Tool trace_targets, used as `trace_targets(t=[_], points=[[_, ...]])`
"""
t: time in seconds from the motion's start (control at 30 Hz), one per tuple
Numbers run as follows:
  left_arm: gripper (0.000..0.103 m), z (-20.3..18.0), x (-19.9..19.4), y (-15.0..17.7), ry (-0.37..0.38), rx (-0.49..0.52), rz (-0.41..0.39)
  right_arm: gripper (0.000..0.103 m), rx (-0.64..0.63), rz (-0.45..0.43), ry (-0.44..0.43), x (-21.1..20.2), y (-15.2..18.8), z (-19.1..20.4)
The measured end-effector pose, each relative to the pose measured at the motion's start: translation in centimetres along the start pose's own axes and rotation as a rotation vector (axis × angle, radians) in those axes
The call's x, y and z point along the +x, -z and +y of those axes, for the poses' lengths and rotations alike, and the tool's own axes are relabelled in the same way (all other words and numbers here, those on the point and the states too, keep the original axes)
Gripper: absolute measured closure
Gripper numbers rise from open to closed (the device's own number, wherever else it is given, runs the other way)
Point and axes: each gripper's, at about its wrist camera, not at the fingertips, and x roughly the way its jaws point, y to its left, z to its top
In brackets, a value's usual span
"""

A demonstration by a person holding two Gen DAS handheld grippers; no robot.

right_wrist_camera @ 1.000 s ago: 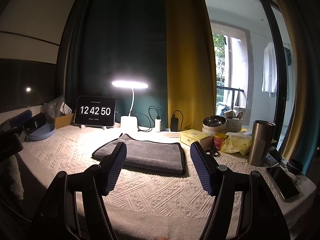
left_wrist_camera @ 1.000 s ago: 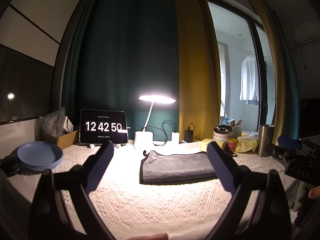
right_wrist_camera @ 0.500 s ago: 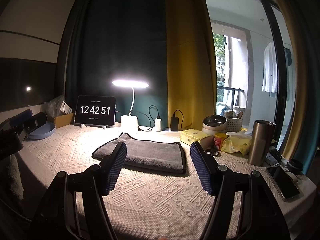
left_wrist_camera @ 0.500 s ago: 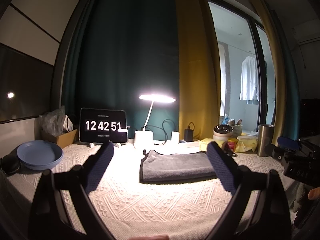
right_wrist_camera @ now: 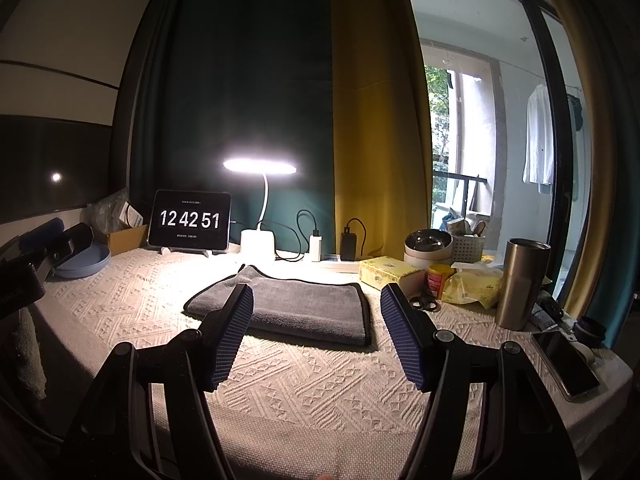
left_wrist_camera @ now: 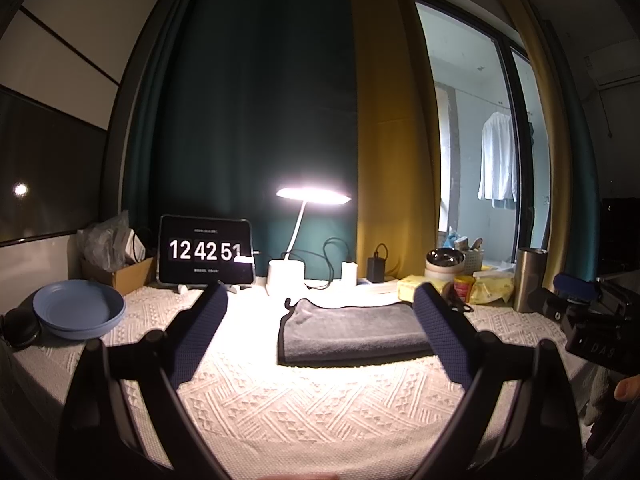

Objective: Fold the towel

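Note:
A grey towel (left_wrist_camera: pixel 348 330) lies folded flat in a rectangle on the cream textured table cover, under the lamp; it also shows in the right wrist view (right_wrist_camera: pixel 296 312). My left gripper (left_wrist_camera: pixel 320 340) is open and empty, held back from the towel near the table's front. My right gripper (right_wrist_camera: pixel 316 332) is open and empty, also short of the towel's near edge. The right gripper's body shows at the right edge of the left wrist view (left_wrist_camera: pixel 588 316), and the left gripper's body at the left edge of the right wrist view (right_wrist_camera: pixel 36 256).
Along the back stand a tablet clock (left_wrist_camera: pixel 206 250), a lit desk lamp (left_wrist_camera: pixel 286 276), chargers (right_wrist_camera: pixel 348 246) and a cardboard box (left_wrist_camera: pixel 120 276). A blue plate (left_wrist_camera: pixel 78 314) sits left. Bowls (right_wrist_camera: pixel 428 246), yellow packets (right_wrist_camera: pixel 472 286), a steel tumbler (right_wrist_camera: pixel 520 284) and a phone (right_wrist_camera: pixel 568 364) crowd the right.
The clock has gone from 12:42:50 to 12:42:51. Both grippers and the towel hold nearly the same place.

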Motion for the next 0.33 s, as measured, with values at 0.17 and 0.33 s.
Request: trace_targets(t=[0.17,0.33], points=[[0.008,-0.21,0.11,0.15,0.02,-0.006,0.007,0.033,0.0,-0.005,-0.003,-0.02,0.1,0.01],[0.008,-0.35,0.15,0.43,0.015,-0.019,0.018,0.033,0.0,-0.005,-0.006,0.0,0.55,-0.01]])
